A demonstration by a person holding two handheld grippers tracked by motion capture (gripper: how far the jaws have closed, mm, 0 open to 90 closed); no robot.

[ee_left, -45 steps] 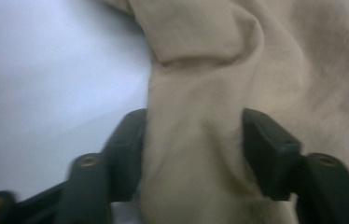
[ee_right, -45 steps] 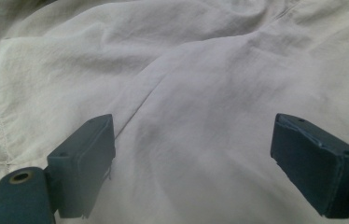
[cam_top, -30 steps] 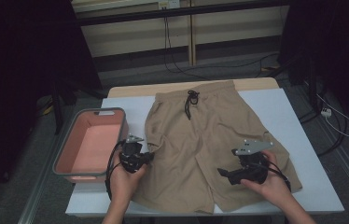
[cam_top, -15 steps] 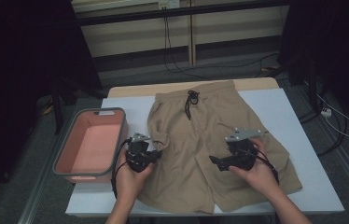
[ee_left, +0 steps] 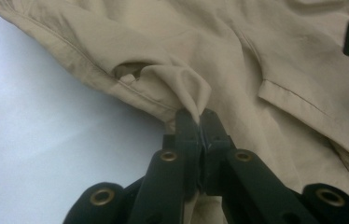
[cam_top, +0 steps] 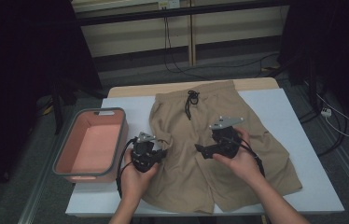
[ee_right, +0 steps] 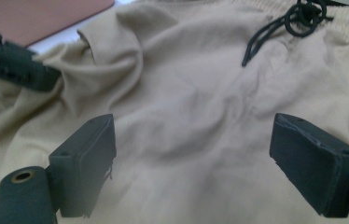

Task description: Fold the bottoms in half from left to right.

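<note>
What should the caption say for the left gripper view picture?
Left hand-held gripper pinches a fold of the tan shorts beside the white table.

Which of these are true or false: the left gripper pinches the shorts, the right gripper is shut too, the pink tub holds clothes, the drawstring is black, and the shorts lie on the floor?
1. The left gripper pinches a fold of the shorts. True.
2. The right gripper is shut. False: its jaws stand wide apart above the cloth.
3. The pink tub holds clothes. False: nothing is seen inside it.
4. The drawstring is black. True.
5. The shorts lie on the floor. False: they are spread on the table.
</note>
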